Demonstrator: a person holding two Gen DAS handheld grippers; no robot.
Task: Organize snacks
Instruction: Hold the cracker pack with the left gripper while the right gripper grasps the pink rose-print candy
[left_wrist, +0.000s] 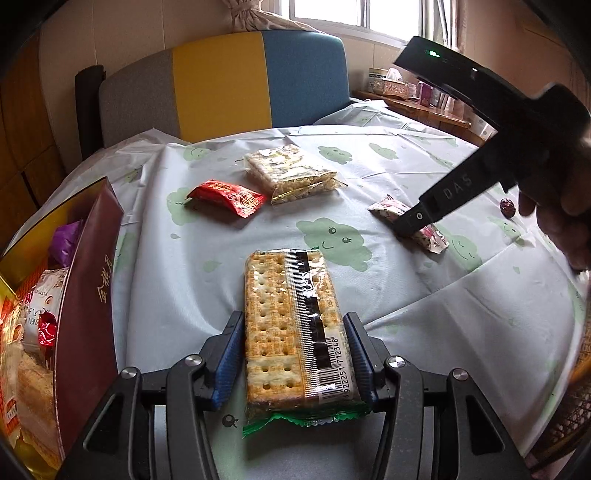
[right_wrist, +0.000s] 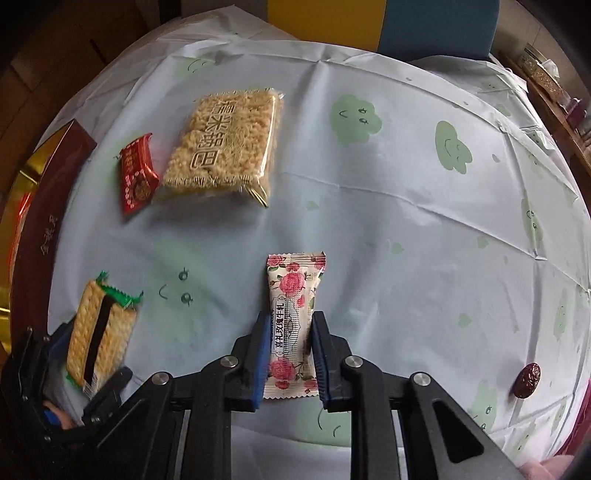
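This is a home, likely a dining corner. A round worktop (left_wrist: 406, 295) wears a pale plastic cloth printed with smiling green clouds. Behind it stands a chair (left_wrist: 221, 92) upholstered in grey, yellow and blue panels, under a window (left_wrist: 354, 14) with a tied-back curtain (left_wrist: 255, 14). A wooden side shelf (left_wrist: 424, 107) carries a tissue box (left_wrist: 395, 86) and small household items.

Glossy clear plastic wraps the cracker pack (left_wrist: 295, 328); the tablecloth (left_wrist: 406, 295) is smooth, creased plastic sheet.

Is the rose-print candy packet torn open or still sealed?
Sealed, as far as visible: the rose-print candy packet shows both crimped ends intact, lying flat between the right claw's blue pads.
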